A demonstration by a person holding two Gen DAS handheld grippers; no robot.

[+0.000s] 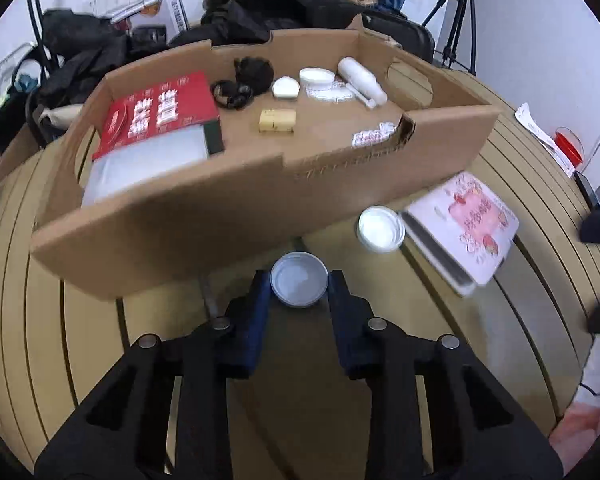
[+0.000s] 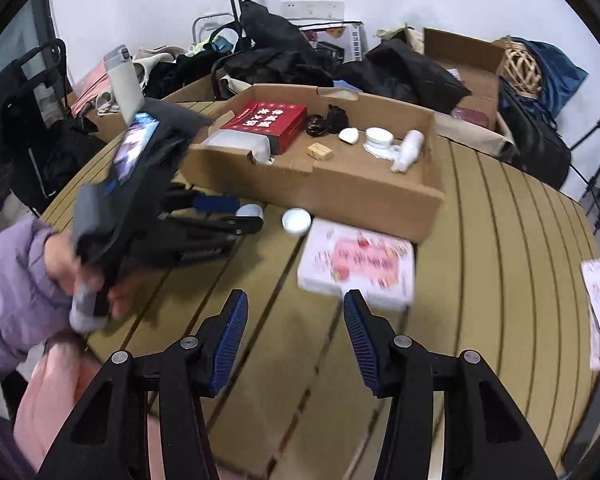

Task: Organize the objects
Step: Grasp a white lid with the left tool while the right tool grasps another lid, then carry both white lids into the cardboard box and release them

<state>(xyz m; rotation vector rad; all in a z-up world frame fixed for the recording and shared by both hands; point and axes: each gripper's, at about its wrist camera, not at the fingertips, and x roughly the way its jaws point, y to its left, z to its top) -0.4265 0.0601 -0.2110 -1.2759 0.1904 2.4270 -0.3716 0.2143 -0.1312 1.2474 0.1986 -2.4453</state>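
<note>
Silver tin (image 1: 299, 279) sits gripped in the left claw (image 1: 299, 280); right claw (image 2: 296, 330) gapes wide, empty.

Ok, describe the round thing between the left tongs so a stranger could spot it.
Find the big cardboard tray on the slatted table. Just outside its near wall, a shallow grey-rimmed round lid sits between the left tongs. Its neighbour, the white jar beside the pink-printed box, is whiter and lies free.

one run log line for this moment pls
left gripper: shut on small round silver tin | right gripper: open, empty | brown cardboard tray: partly filled
</note>
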